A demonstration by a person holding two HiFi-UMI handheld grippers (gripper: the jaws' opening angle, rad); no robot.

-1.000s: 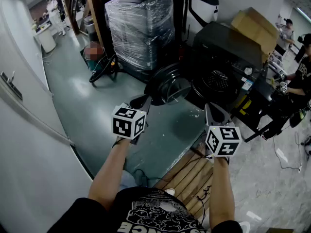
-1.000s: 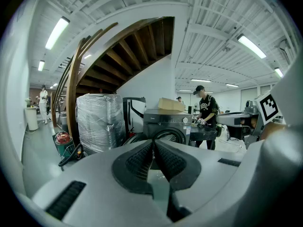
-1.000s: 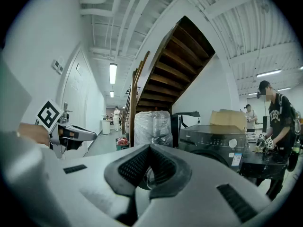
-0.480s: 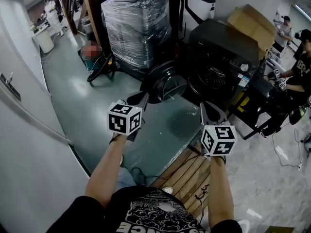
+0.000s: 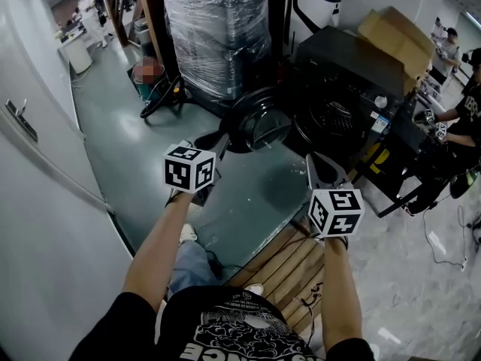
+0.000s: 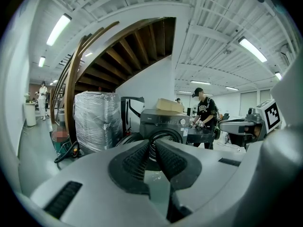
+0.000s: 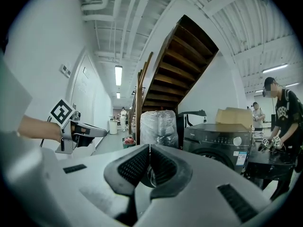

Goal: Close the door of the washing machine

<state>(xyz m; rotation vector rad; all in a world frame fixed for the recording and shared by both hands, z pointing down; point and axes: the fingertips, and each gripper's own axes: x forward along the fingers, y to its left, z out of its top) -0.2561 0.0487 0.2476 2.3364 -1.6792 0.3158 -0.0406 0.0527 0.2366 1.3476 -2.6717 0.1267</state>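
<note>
Hovering near the washer door (image 5: 259, 126), left gripper (image 6: 152, 144) and right gripper (image 7: 149, 148) sit pinched together, empty.

I see bare floor (image 5: 252, 194) ahead, up to the open door (image 5: 261, 126); the wrapped stack (image 5: 218, 36) crowds behind it, the washer (image 5: 346, 70) at its right.
</note>
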